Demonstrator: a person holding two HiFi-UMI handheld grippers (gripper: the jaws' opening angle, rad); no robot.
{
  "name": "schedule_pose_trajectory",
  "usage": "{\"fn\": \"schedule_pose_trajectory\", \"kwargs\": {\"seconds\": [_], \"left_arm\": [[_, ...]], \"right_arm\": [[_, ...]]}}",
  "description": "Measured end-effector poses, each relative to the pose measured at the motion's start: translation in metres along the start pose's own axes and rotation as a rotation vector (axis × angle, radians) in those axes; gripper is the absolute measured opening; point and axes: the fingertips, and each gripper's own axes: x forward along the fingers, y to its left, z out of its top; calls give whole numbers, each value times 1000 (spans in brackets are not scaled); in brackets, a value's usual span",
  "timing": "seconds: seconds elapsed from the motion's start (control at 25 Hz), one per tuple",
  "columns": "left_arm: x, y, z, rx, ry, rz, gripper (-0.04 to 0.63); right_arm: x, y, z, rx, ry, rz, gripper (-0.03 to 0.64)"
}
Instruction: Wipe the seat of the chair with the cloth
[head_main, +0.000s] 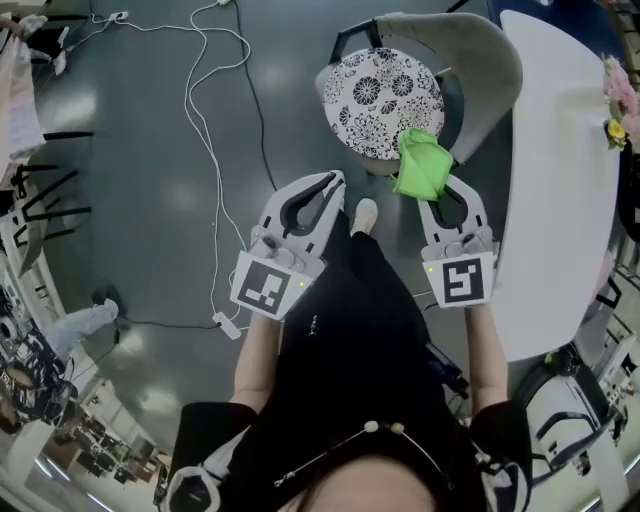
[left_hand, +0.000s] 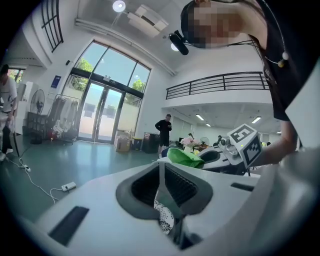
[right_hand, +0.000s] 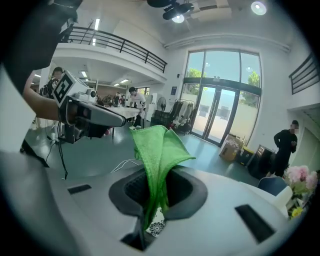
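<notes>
Above centre in the head view, the chair's patterned seat (head_main: 385, 100) has the green cloth (head_main: 423, 165) bunched over its lower right edge. The cloth is held by the right gripper (head_main: 446, 186), whose fingers are clamped on a narrow fold, while the left gripper (head_main: 336, 180), to the seat's lower left, has its fingers pressed together on nothing. Dragged across the seat, so thin a fold could likely pull free, or the wad could roll and let the fingers scrape the seat.

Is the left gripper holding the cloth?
No, the green cloth is clamped in the right gripper; the left gripper is shut on nothing.
</notes>
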Motion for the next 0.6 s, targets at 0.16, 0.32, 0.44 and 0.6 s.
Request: {"fn": "schedule_pose_trajectory", "kwargs": {"seconds": [0.16,0.32,0.44,0.6], "left_arm": [[27,46,-8,-63,0,-18,25],[49,74,-13,-79,-5,-70,25],[61,86,-19,-83,10,-93,25],[79,100,-50,-98,75,-106,25]], "right_arm": [[76,-28,-9,13,59,18,52],[152,-49,-19,-40,75,67,52],[203,-60,-40,-77,117,113,52],[274,-68,-97,-113,217,160,52]]}}
